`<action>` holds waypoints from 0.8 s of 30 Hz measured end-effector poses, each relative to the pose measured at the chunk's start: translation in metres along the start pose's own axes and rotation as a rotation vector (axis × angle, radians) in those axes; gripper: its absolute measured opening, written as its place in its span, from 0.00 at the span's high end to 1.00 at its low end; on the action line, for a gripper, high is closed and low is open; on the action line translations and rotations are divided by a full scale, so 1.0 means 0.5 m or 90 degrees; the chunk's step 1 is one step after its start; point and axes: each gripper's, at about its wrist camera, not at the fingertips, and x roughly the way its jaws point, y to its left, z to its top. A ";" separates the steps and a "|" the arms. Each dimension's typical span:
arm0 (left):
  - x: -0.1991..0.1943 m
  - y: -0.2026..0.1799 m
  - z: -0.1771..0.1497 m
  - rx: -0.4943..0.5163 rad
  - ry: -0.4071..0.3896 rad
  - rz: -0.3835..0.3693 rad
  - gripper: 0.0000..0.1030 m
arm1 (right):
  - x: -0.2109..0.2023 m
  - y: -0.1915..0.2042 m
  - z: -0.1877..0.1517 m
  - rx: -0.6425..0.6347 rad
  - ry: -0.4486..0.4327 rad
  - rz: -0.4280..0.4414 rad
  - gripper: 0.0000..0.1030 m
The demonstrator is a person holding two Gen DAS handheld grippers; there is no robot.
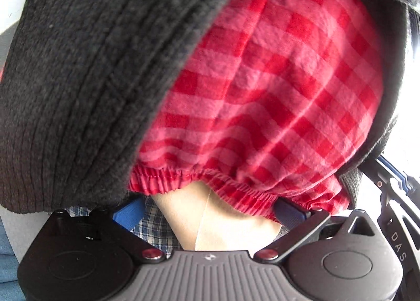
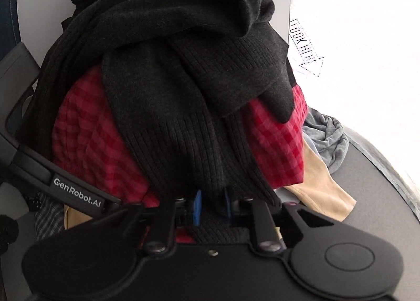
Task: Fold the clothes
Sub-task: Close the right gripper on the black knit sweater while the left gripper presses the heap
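White tabletop (image 2: 354,25) fills the background, very bright on the right, with a printed arrow label (image 2: 305,47) on it. Nearer the camera lies a grey mat (image 2: 372,182).

On these sits a heap of clothes. Largest is a dark grey ribbed sweater (image 2: 168,69), draped over the top of the heap and hanging down its front. In the left wrist view the same sweater (image 1: 86,72) covers the upper left of the frame.

Under it bulges a red checked garment (image 1: 275,85) with a gathered elastic hem along its lower edge. In the right wrist view this checked garment (image 2: 278,143) shows on both sides of the sweater.

Beneath that lies a beige garment (image 2: 323,190), also seen below the elastic hem in the left wrist view (image 1: 223,219). A crumpled light grey cloth (image 2: 328,138) rests at the right of the heap, just beside the checked garment. A blue plaid cloth (image 1: 155,224) peeks out low in the left wrist view.

The left gripper (image 1: 210,209) has its blue pads spread wide apart, one at each end of the elastic hem, pinching nothing.

The right gripper (image 2: 212,207) has its blue pads close together on the sweater's ribbed lower edge, clamping a fold of it.
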 end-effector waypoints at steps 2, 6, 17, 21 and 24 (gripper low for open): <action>-0.002 -0.002 -0.001 -0.004 -0.002 0.005 0.00 | -0.016 0.001 -0.006 0.001 -0.007 -0.013 0.95; -0.004 -0.006 -0.001 -0.005 -0.006 0.014 0.00 | -0.051 0.007 -0.018 0.002 -0.025 -0.029 0.96; 0.017 0.006 0.019 -0.016 0.007 -0.008 0.00 | -0.096 0.073 -0.057 -0.104 -0.013 -0.022 0.59; 0.029 0.015 0.029 -0.028 0.017 -0.023 0.00 | -0.087 0.103 -0.068 -0.150 -0.015 -0.039 0.59; 0.033 0.013 0.036 -0.030 0.021 -0.022 0.00 | -0.089 0.119 -0.074 -0.168 -0.018 -0.040 0.86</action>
